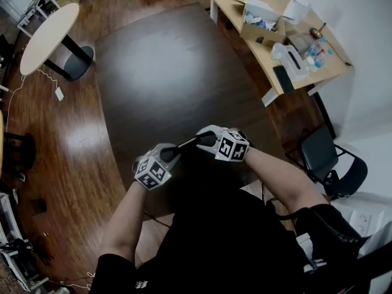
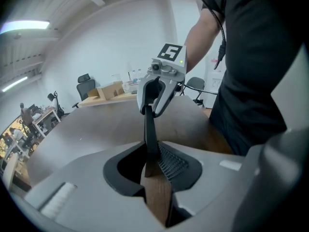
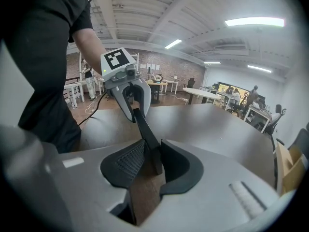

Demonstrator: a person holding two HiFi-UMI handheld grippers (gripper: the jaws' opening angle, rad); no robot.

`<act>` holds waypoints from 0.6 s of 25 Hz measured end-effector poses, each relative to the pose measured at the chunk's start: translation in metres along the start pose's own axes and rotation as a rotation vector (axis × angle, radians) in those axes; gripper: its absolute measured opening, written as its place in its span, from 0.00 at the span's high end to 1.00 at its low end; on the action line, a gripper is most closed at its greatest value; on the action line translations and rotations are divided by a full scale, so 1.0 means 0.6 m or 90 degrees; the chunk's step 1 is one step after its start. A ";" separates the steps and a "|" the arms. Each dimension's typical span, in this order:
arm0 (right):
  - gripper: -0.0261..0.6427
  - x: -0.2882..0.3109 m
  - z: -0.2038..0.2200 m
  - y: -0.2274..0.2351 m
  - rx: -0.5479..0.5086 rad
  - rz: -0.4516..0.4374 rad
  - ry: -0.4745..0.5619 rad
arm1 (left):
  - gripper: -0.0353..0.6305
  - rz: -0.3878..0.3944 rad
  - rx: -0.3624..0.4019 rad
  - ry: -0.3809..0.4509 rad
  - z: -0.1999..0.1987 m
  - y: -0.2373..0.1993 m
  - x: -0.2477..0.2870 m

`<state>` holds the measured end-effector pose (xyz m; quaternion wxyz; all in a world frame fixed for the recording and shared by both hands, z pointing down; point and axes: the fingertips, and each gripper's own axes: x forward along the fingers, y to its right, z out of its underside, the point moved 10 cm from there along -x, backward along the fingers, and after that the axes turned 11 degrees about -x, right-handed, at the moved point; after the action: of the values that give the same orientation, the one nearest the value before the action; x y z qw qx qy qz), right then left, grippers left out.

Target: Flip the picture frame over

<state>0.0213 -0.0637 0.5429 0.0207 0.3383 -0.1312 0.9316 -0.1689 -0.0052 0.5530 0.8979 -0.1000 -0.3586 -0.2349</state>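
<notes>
Above the office's dark counter [image 1: 171, 66], your left tool [image 1: 171, 152] and right tool [image 1: 206, 141] grip the picture frame [image 1: 187, 144], which spans between them.

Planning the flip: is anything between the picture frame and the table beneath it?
Nothing visible. The picture frame is held edge-on above the dark table, whose surface showing around and under it is bare.

bright ceiling strips [image 3: 254, 21], heavy fisheye edge warping
</notes>
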 end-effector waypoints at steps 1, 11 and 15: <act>0.81 -0.002 -0.002 -0.002 -0.002 -0.002 0.000 | 0.84 0.003 -0.006 0.004 0.000 0.003 -0.003; 0.85 -0.106 -0.062 0.063 0.212 -0.286 0.237 | 0.84 0.325 -0.234 0.076 -0.111 -0.038 -0.120; 0.85 -0.139 -0.104 0.104 0.199 -0.254 0.298 | 0.84 0.334 -0.238 0.118 -0.151 -0.070 -0.157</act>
<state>0.0384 -0.1034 0.4295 0.1801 0.1334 0.0901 0.9704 -0.1953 -0.0404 0.4231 0.9225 -0.3305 -0.1881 -0.0656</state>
